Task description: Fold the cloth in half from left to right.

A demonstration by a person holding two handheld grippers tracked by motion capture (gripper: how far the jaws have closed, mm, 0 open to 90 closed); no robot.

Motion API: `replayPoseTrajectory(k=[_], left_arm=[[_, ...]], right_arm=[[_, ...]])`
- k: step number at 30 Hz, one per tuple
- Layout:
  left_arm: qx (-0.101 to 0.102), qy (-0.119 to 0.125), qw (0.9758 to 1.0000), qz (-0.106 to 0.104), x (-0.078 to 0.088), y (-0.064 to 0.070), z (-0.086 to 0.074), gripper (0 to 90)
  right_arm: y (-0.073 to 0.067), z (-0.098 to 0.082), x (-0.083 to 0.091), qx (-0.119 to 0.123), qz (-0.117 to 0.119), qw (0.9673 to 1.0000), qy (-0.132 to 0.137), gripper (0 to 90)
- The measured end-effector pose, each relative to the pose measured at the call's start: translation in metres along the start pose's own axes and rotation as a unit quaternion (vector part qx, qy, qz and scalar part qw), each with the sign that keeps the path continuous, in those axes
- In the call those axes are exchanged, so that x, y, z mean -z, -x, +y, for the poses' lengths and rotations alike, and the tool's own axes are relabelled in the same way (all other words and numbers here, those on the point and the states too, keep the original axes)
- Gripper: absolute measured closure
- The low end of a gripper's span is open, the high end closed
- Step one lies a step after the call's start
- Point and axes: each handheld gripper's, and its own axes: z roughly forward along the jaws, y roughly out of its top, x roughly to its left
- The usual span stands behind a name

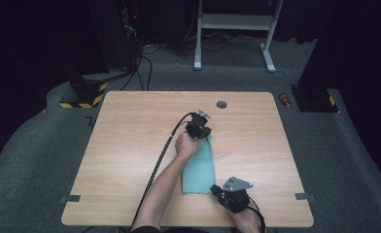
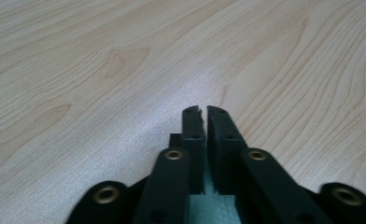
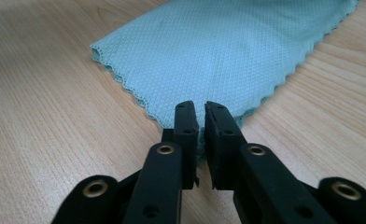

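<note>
The folded teal cloth (image 1: 199,167) lies mid-table, towards the near edge. Both the left gripper (image 2: 203,112) and right gripper (image 3: 200,106) stand slightly parted, gripping nothing. Open each wider, then withdraw clear without dragging the fabric.

1. No words, brand names, labels or numbers can be read in any of the views.
2. The only sign-like marking is the yellow-and-black diagonal hazard striping (image 1: 84,98) on a dark base standing on the grey carpet beyond the table's far left corner; it carries no lettering.
</note>
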Motion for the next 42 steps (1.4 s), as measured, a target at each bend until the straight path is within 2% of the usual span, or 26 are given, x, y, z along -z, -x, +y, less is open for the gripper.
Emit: replayPoseTrajectory(k=[5, 9, 10, 15, 19, 23, 27, 32, 33, 35, 37, 39, 42], left_arm=[[-0.001, 0.016, 0.9997, 0.018, 0.015, -0.002, 0.0, 62.5], [-0.006, 0.024, 0.9989, 0.041, 0.035, -0.009, -0.01, 57.6], [-0.008, 0.023, 0.9984, 0.052, 0.04, -0.013, -0.015, 56.9], [0.02, 0.021, 0.9976, 0.063, 0.055, -0.031, -0.042, 55.0], [0.025, 0.022, 0.9973, 0.065, 0.066, -0.036, -0.055, 53.4], [0.025, 0.018, 0.9973, 0.067, 0.065, -0.035, -0.059, 51.2], [0.019, 0.016, 0.9964, 0.081, 0.062, -0.034, -0.063, 49.9], [0.011, -0.004, 0.9931, 0.116, 0.059, -0.039, -0.068, 50.6], [0.003, -0.015, 0.9915, 0.129, 0.058, -0.041, -0.069, 50.9], [0.006, -0.012, 0.9917, 0.127, 0.059, -0.046, -0.071, 50.6], [0.006, -0.017, 0.989, 0.147, 0.061, -0.049, -0.071, 52.4], [0.018, -0.021, 0.9889, 0.146, 0.063, -0.053, -0.072, 52.4], [0.04, 0.013, 0.9924, 0.115, 0.071, -0.05, -0.074, 51.2]], right_arm=[[0.002, 0.001, 0.002, -0.002, 0.0, 1.0, 0.008, 79.0], [0.011, 0.009, 0.004, 0.001, -0.003, 0.9999, 0.013, 77.7], [0.014, 0.012, 0.002, 0.0, -0.003, 0.9999, 0.013, 76.7], [0.032, 0.04, -0.023, -0.003, -0.003, 1.0, 0.005, 72.1], [0.045, 0.059, -0.043, -0.006, -0.009, 0.9999, -0.009, 69.9], [0.053, 0.069, -0.053, -0.007, -0.017, 0.9998, -0.012, 69.0], [0.063, 0.076, -0.062, -0.011, -0.014, 0.9998, -0.008, 67.5], [0.069, 0.08, -0.074, -0.011, -0.013, 0.9997, -0.016, 65.9], [0.069, 0.08, -0.076, -0.013, -0.012, 0.9997, -0.018, 65.5], [0.07, 0.078, -0.079, -0.015, -0.01, 0.9996, -0.023, 64.6], [0.072, 0.077, -0.081, -0.017, -0.008, 0.9994, -0.029, 64.0], [0.074, 0.076, -0.082, -0.017, -0.008, 0.9993, -0.033, 63.7], [0.075, 0.075, -0.082, -0.017, -0.009, 0.9992, -0.034, 63.1]])
